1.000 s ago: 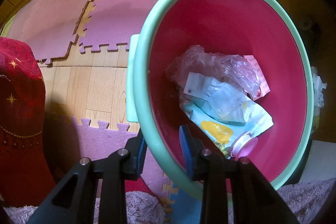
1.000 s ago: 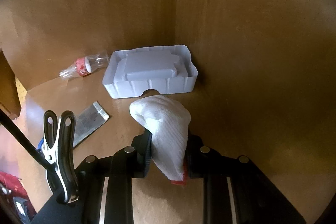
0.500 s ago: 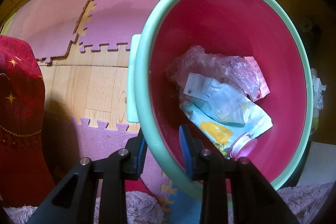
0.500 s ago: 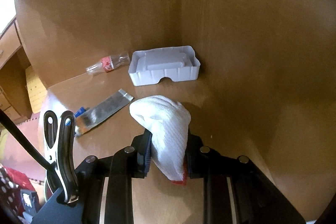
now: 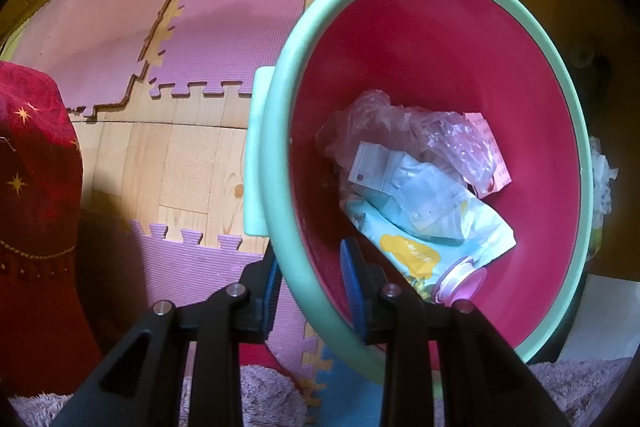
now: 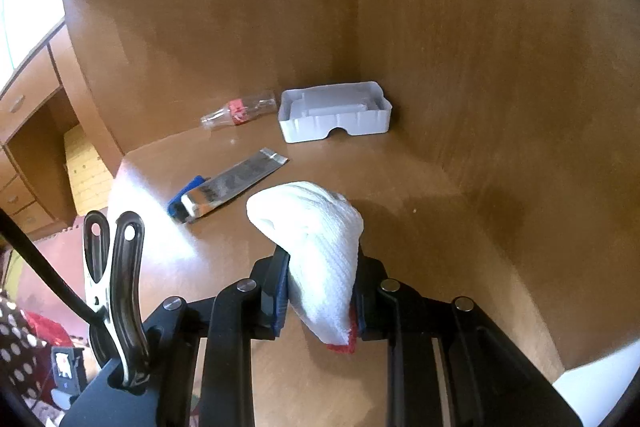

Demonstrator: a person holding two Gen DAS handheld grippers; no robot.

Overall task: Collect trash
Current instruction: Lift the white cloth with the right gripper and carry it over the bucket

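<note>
Left wrist view: left gripper (image 5: 312, 283) pinches mint rim of pink basin (image 5: 280, 147), wrappers (image 5: 420, 195) piled inside, frame centre-right. Right wrist view: right gripper (image 6: 320, 283) clamps white tissue wad (image 6: 316, 239), lower centre; foil sachet (image 6: 236, 183), plastic bottle (image 6: 240, 111), white tray (image 6: 336, 111) on wooden surface beyond.

Crumpled white tissue (image 6: 320, 239): lower end hidden between pads. Bucket (image 5: 276, 163) near rim hidden behind gripper fingers.
</note>
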